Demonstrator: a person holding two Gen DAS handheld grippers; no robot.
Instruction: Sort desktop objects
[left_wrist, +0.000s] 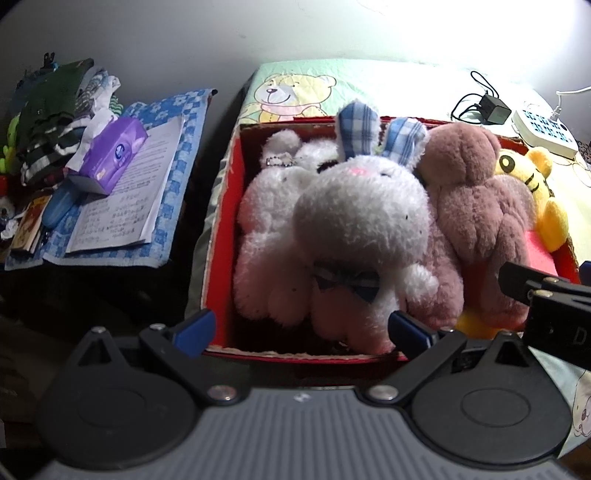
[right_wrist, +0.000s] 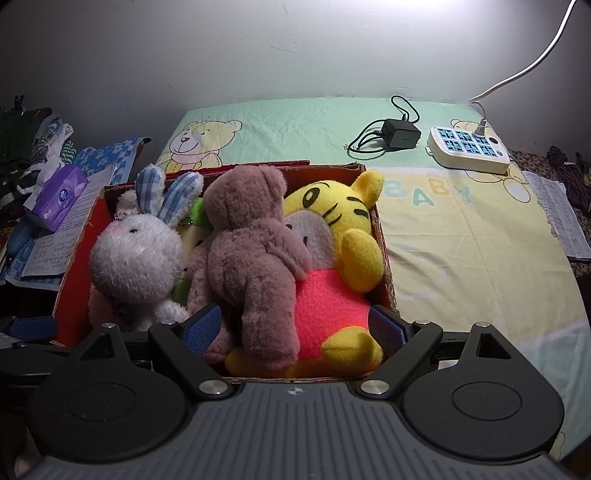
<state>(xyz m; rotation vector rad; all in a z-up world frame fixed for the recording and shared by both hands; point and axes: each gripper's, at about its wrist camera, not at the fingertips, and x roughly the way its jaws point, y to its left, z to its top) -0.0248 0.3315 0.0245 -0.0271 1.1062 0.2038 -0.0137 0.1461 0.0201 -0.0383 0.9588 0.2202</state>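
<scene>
Left gripper (left_wrist: 301, 330) wide open, empty, at the box (left_wrist: 225, 236) front; right gripper (right_wrist: 295, 328) likewise open, empty. Rabbit (left_wrist: 362, 206), bear (right_wrist: 251, 243), tiger (right_wrist: 332, 258) packed inside the box, so sorting looks done.

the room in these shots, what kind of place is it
Probably a bedroom or child's room at home: a bear-print "BABY" sheet covers the surface, a red box holds plush toys such as the yellow tiger, and a power strip lies nearby.
</scene>
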